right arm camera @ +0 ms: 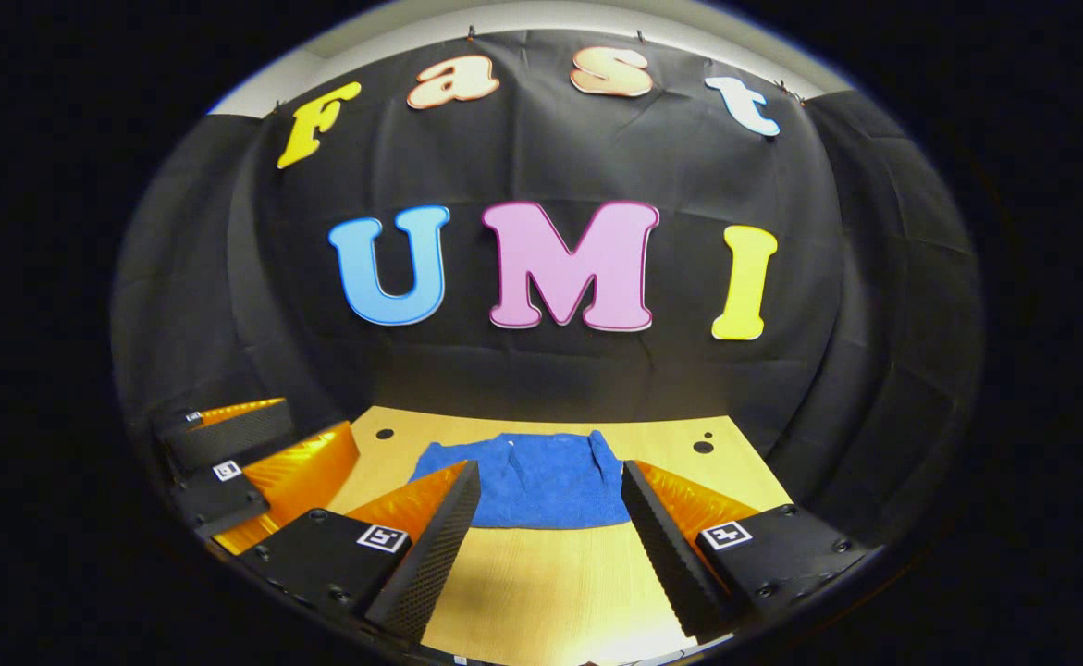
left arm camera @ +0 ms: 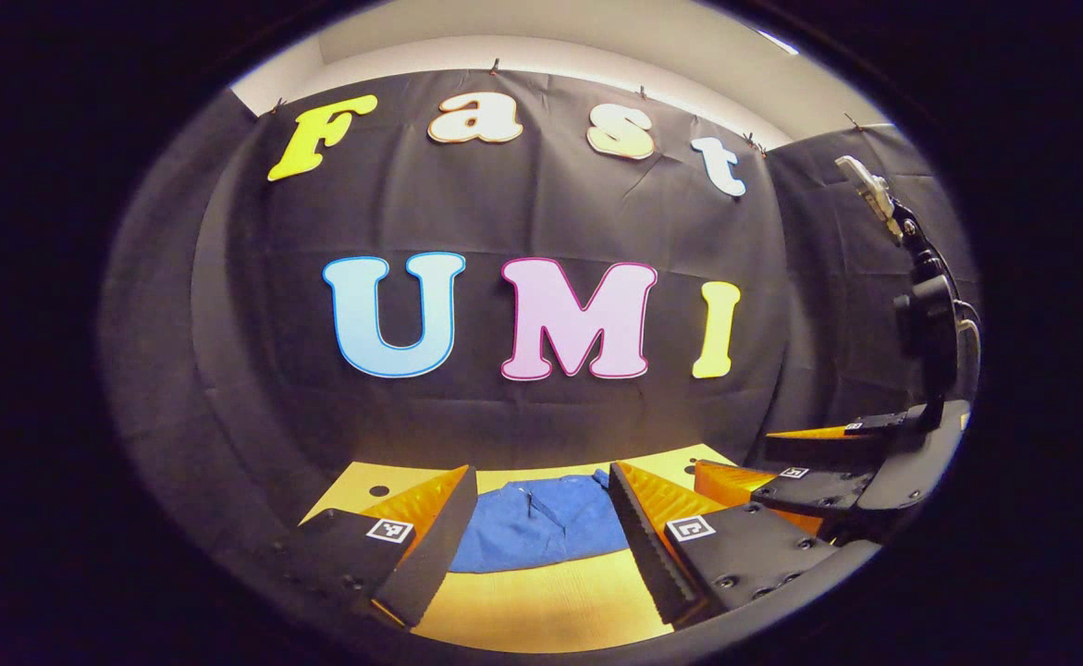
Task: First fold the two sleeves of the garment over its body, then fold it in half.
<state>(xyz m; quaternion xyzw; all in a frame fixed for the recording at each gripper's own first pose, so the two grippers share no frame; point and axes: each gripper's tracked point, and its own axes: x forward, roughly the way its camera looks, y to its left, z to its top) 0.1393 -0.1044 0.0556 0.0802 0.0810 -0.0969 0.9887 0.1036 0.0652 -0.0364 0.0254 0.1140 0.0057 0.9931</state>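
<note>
A blue garment [left arm camera: 541,532] lies folded into a compact rectangle on the wooden table [left arm camera: 550,601], toward the far edge. In the right gripper view the same garment [right arm camera: 536,490] sits centred ahead. My left gripper [left arm camera: 541,527] hangs open above the table's near side, nothing between its fingers. My right gripper [right arm camera: 550,518] is also open and empty, short of the garment. The right gripper [left arm camera: 818,462] appears at the right in the left gripper view; the left gripper [right arm camera: 245,453] appears at the left in the right gripper view.
The black cloth wall [right arm camera: 550,370] closes the booth right behind the table's far edge. Small dark holes [right arm camera: 703,447] mark the tabletop near the back corners. A camera mount [left arm camera: 920,305] rises at the far right in the left gripper view.
</note>
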